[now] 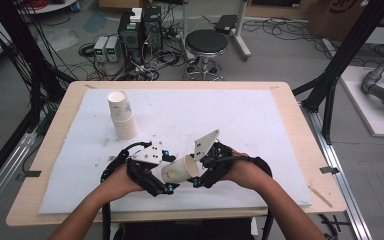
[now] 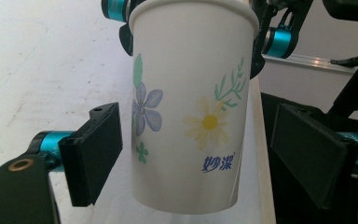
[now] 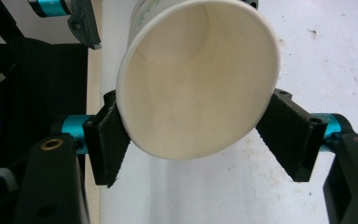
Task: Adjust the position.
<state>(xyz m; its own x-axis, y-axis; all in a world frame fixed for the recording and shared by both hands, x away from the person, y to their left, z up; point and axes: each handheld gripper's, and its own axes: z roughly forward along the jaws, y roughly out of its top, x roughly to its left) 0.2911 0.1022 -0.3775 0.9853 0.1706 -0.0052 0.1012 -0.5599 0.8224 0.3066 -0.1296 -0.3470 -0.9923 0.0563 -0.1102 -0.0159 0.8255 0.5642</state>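
From above, you had a single paper cup (image 1: 181,169) lifted off the bench (image 1: 290,107), tipped on its side between your two tongs, well short of the stack of cups (image 1: 122,115) that stood at the far left of the white mat (image 1: 240,125). Your left tongs (image 1: 164,175) sat at the cup's base end and your right tongs (image 1: 204,170) at its rim end.

In the left gripper view, the flowered cup (image 2: 191,107) hung between the jaws of your left tongs (image 2: 214,154), which stood wide apart; the left pad was just beside the wall, the right pad well clear, so they held nothing.

In the right gripper view, your right tongs (image 3: 193,135) were closed onto the cup (image 3: 198,79) near its open mouth, both pads pressing the wall.

By my reading, you had one cup in hand and mid-handover; placing it on the stack was left.
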